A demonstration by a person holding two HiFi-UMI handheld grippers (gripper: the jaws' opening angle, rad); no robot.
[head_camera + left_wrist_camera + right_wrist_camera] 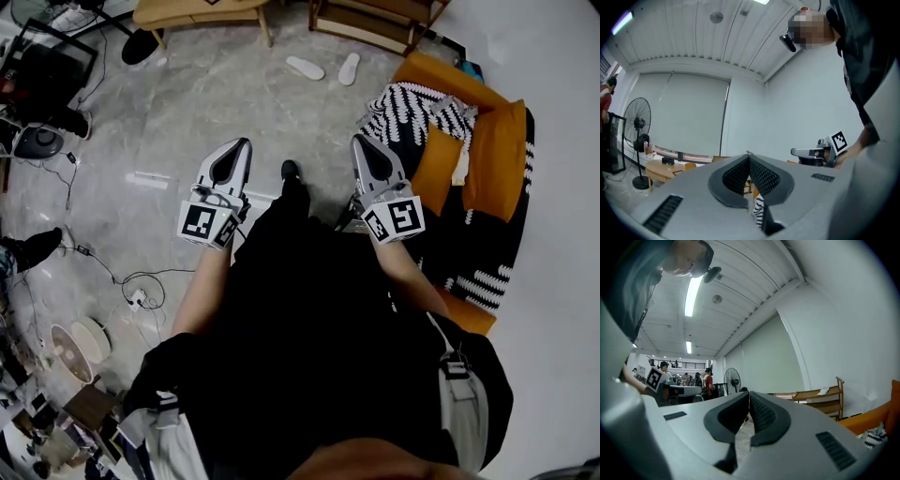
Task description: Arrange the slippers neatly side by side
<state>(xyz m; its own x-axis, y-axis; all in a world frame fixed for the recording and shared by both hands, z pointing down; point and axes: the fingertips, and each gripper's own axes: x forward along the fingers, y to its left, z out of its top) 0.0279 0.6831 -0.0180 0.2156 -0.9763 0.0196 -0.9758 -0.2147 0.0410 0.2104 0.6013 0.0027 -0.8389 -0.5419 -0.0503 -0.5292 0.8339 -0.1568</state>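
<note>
Two white slippers lie apart on the grey stone floor far ahead, one point(305, 67) turned sideways and the other point(349, 67) angled beside it, in front of a wooden shelf. My left gripper point(246, 142) and right gripper point(358, 139) are held up level in front of the person's body, well short of the slippers. Both point forward. In the left gripper view the left gripper point(749, 157) has its jaws pressed together with nothing between them. The right gripper point(746, 393) is shut the same way and also holds nothing. Neither gripper view shows the slippers.
An orange sofa point(497, 150) with a black-and-white striped blanket point(417, 112) stands at the right. A wooden shelf point(375, 19) and a wooden bench point(202, 11) are at the back. Cables point(131, 277) and a floor fan point(80, 347) lie at the left.
</note>
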